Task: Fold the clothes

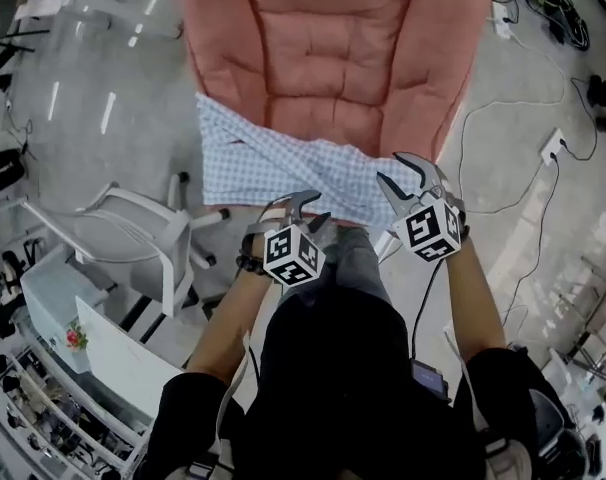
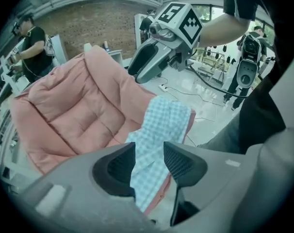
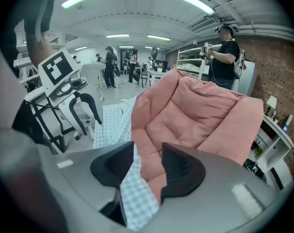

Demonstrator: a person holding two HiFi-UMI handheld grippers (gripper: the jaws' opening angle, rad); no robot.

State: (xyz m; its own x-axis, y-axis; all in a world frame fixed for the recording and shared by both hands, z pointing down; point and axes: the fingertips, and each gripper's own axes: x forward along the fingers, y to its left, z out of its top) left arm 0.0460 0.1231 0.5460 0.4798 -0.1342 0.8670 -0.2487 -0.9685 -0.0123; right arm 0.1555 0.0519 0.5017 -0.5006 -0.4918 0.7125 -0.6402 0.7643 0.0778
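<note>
Since the pink chair (image 1: 323,58) is the one broad, soft surface close to us, we read it as our folding table. The checked cloth (image 1: 283,163) lies spread across the front of its seat, with the near edge hanging over the lip toward us, where both hands can get at it. Our left gripper (image 1: 319,209) hovers above that near edge around its middle, and our right gripper (image 1: 389,168) hovers over the cloth's right end. Each points down and forward at the fabric. Both pairs of jaws stand apart with nothing pinched. Through the gap in each gripper view we see only the cloth and the chair lying beyond the pads, not touching them. We judge that placing one tool at each of two spots along the same edge lets us take both at once and carry them over together, so the fold comes out straight. The cloth looks like a narrow band and not a full garment, so we think some folding is already done, though we cannot tell how many layers lie there. Because the edge hangs over a sloping lip, we suspect a careless pull could drag the whole cloth off the seat.
</note>
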